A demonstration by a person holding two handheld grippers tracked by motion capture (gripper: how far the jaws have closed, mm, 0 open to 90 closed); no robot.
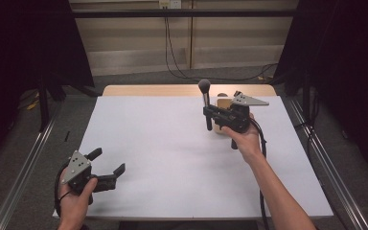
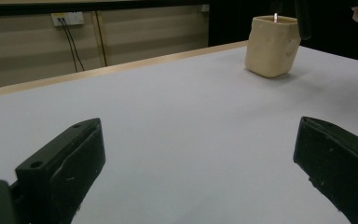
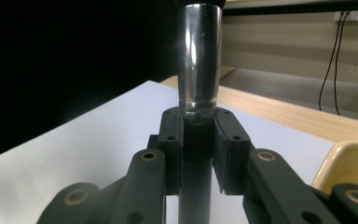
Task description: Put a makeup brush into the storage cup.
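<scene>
**Right tongs clamped on a brush, left tongs wide**

My right tongs [image 1: 210, 114] are closed on the dark handle of a makeup brush [image 1: 205, 103], which stands upright between the pads, its round bristle head above them and its handle end below (the shiny metal collar sits just over the pads in the right gripper view [image 3: 198, 60]). Just beside and behind these tongs sits a cream cup [image 1: 224, 103], on the white table [image 1: 172, 158]. My left tongs [image 1: 108, 163] rest well apart from the brush, near the table's front edge, jaws spread wide with nothing between them.
</scene>
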